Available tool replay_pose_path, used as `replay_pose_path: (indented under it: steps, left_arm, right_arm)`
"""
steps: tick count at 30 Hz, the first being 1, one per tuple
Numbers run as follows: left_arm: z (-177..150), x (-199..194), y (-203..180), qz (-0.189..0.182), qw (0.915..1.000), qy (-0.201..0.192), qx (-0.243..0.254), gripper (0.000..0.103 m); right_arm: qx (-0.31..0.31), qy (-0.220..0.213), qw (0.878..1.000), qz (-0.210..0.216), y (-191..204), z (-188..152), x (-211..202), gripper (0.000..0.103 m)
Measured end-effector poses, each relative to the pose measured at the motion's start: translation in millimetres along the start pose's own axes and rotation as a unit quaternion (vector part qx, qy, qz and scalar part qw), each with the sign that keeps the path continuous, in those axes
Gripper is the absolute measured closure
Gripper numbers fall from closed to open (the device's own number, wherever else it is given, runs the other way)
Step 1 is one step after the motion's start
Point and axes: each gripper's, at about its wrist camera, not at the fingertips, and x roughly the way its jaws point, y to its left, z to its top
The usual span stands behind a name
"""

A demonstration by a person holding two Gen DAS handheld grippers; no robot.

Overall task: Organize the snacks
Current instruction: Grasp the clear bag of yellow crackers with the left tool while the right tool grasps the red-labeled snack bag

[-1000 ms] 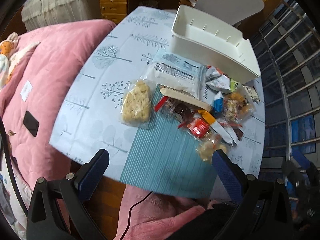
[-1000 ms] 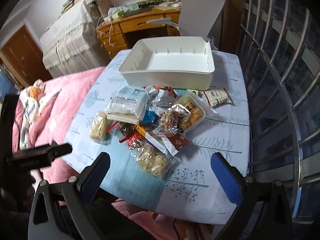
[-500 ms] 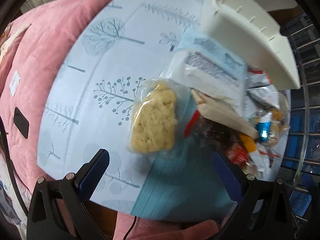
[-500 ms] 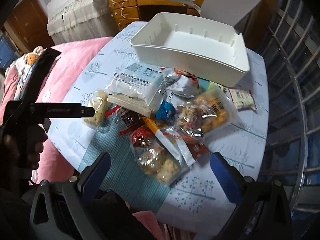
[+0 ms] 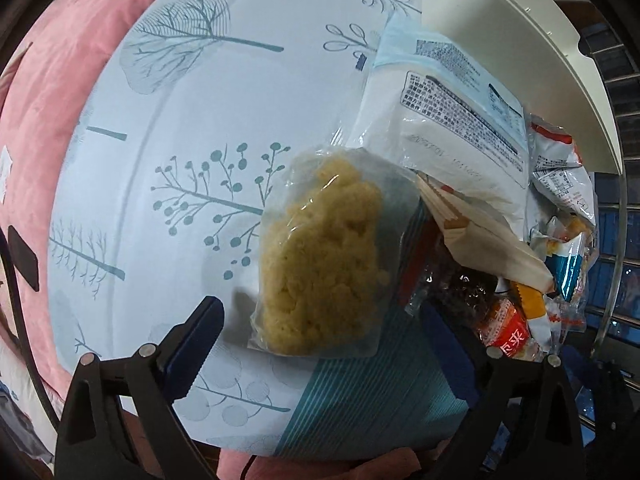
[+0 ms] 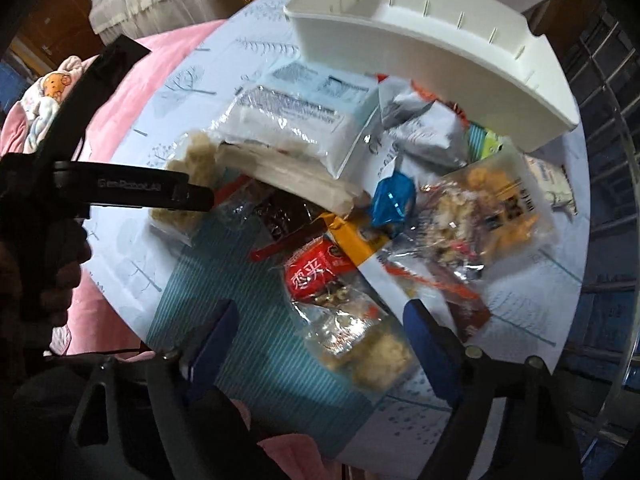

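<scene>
Left hand-held gripper has closed in low over the clear bag of pale yellow puffed snack, jaws spread, bag between them, ungrasped. Right hand-held gripper is released above the clear bag of beige snack pieces on the counter. White plastic bin at 12 o'clock.

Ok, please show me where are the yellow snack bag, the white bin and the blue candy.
yellow snack bag (image 5: 324, 256), left wrist view, middle of the contents.
white bin (image 6: 420, 56), right wrist view, near outer wall.
blue candy (image 6: 392, 198), right wrist view, wrapper middle.

left gripper lowered — jaws now flanking cracker bag
</scene>
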Motion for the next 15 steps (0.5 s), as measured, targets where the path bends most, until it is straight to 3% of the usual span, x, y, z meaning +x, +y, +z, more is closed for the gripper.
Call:
replay_pose_path:
  steps: [4,10,15]
  left_arm:
    - [4.3,9.1,1.0,-0.004,0.9999,0.009,0.009,0.016]
    - [20.8,16.1,-5.0,-0.006,0.9997,0.016,0.016,0.017]
    - [32.2,12.9,-4.6,-0.006,0.9996,0.017,0.02,0.027]
  right_arm:
    - [0.006,0.013,1.0,-0.007,2.9,4.3,14.7,0.024]
    - [0.01,0.033,0.999,-0.021,7.0,11.9,31.9,0.029]
    - [0.016,0.055,0.998,-0.041,7.1,14.4,46.8,0.038]
